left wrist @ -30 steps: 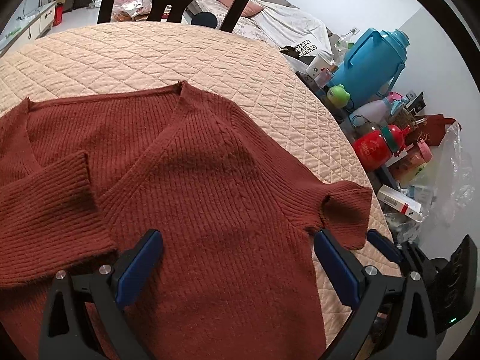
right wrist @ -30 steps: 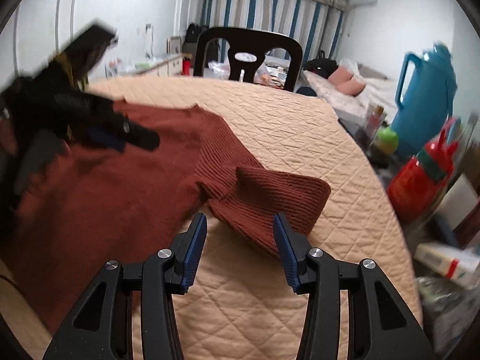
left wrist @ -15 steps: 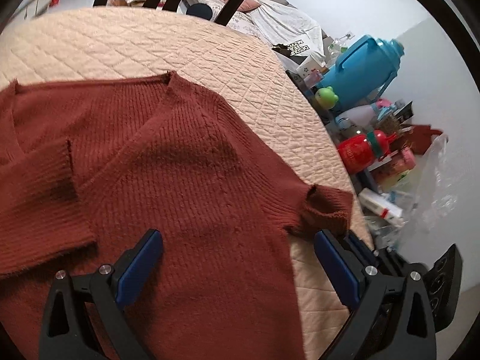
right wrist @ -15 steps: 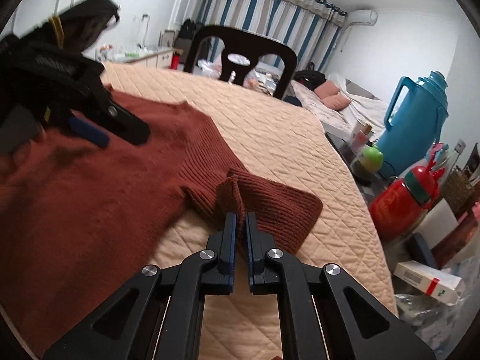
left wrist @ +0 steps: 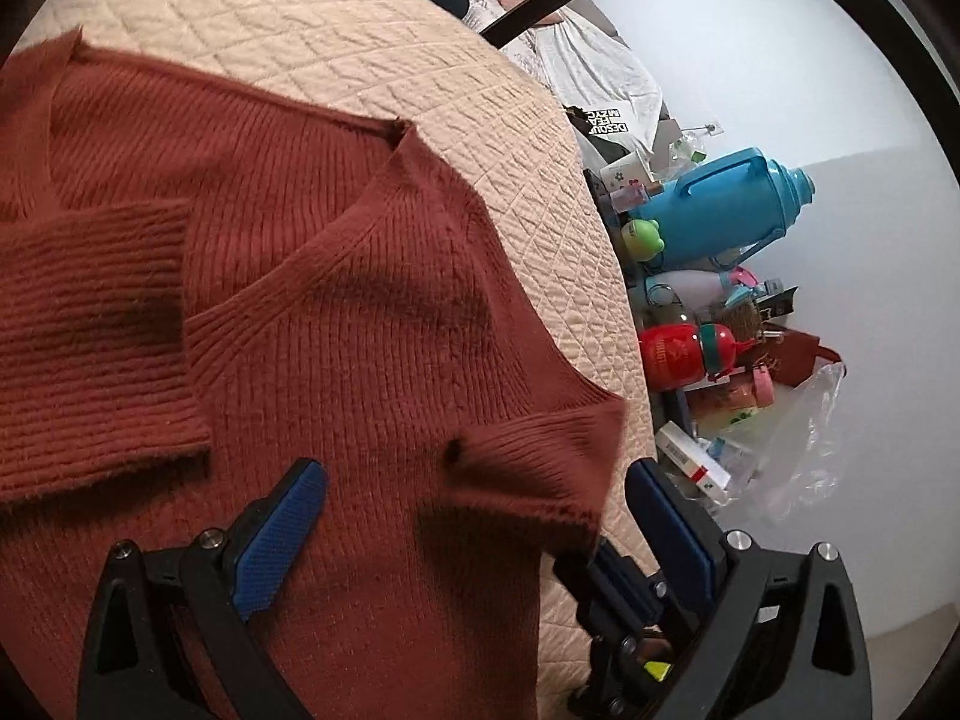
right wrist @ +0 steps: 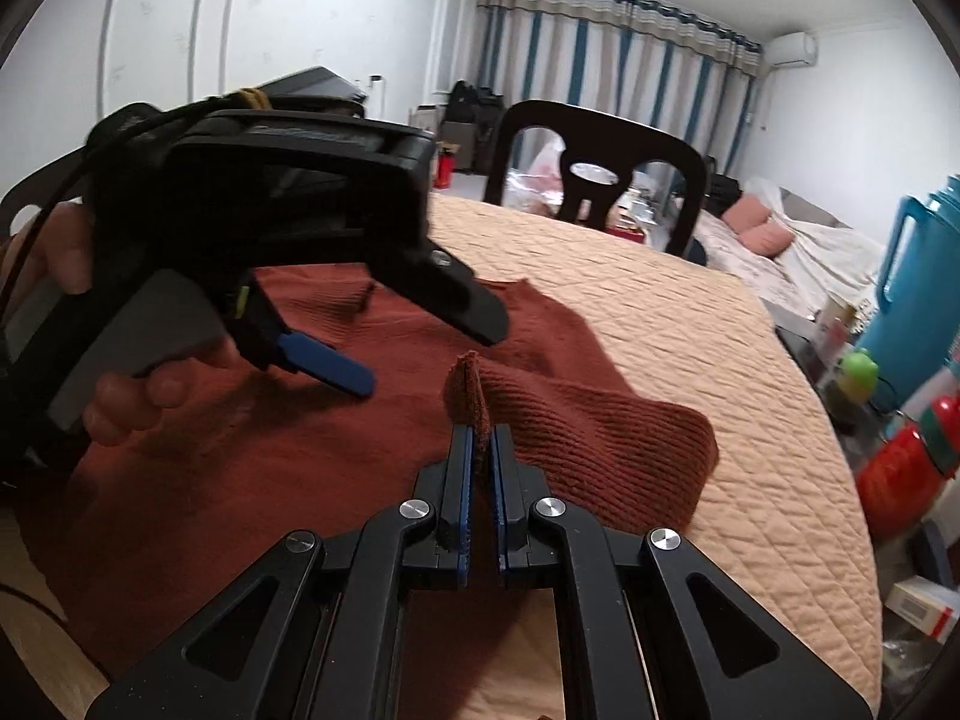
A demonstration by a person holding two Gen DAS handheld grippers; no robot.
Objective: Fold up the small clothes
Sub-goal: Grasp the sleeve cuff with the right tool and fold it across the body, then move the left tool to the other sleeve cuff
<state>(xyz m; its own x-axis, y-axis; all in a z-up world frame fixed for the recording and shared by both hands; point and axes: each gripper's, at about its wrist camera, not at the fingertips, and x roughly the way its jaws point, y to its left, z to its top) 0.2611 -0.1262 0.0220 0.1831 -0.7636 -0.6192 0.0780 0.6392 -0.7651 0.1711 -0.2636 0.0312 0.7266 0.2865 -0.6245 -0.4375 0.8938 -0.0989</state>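
1. My right gripper [right wrist: 478,450] was closed tight on a pinch of the sweater's right sleeve [right wrist: 576,426], with a small peak of rust-red knit standing up between the blue pads.
2. My left gripper [left wrist: 474,534] was spread wide and held nothing; it hovered over the sweater [left wrist: 336,312] body, its pads clear of the cloth.
3. The sweater lay flat on the quilted table cover [left wrist: 372,60], its right side close to the table's right edge. The left sleeve [left wrist: 90,336] lay folded across the chest.
4. I judged the step in hand to be the fold of the right sleeve inward, to match the left one.
5. The next move, as I saw it, called for a lift of the pinched cuff, a carry across the body toward the folded left sleeve, then a flat release without dragging the shoulder.
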